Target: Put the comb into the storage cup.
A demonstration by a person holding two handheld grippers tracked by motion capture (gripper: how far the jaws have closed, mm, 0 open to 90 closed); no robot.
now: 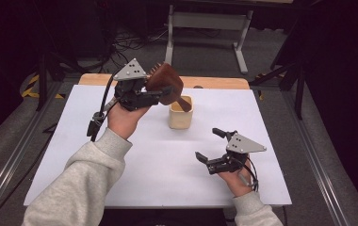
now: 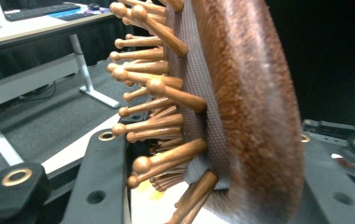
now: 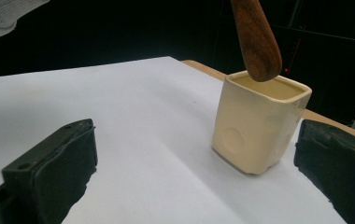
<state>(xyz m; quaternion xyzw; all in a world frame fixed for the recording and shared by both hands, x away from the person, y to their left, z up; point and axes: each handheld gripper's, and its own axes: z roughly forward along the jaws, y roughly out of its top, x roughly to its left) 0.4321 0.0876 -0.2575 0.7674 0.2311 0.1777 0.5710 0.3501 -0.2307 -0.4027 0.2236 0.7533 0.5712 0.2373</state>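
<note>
While the left gripper (image 1: pixel 160 94) has its black fingers clamped on the oval head of a dark brown wooden hairbrush (image 1: pixel 166 83), the brush hangs tilted above the far middle of the table, its handle slanting down so that the tip sits just over the open mouth of a cream squarish ceramic cup (image 1: pixel 181 112). In the left gripper view the wooden hairbrush (image 2: pixel 245 102) stands edge-on between the fingers, its round-tipped wooden pins (image 2: pixel 152 88) sticking out to the left from a grey woven pad. The right gripper (image 1: pixel 210 147) rests low near the front right of the white table (image 1: pixel 149 160), its fingers spread wide apart and holding nothing. In the right gripper view the cream cup (image 3: pixel 255 123) stands upright on the white surface, between and beyond the two black fingers (image 3: pixel 54 163), well apart from them, with the brush's handle tip (image 3: pixel 257 39) hanging just at its rim. A grey sleeve (image 1: pixel 78 188) covers the person's left forearm.
</note>
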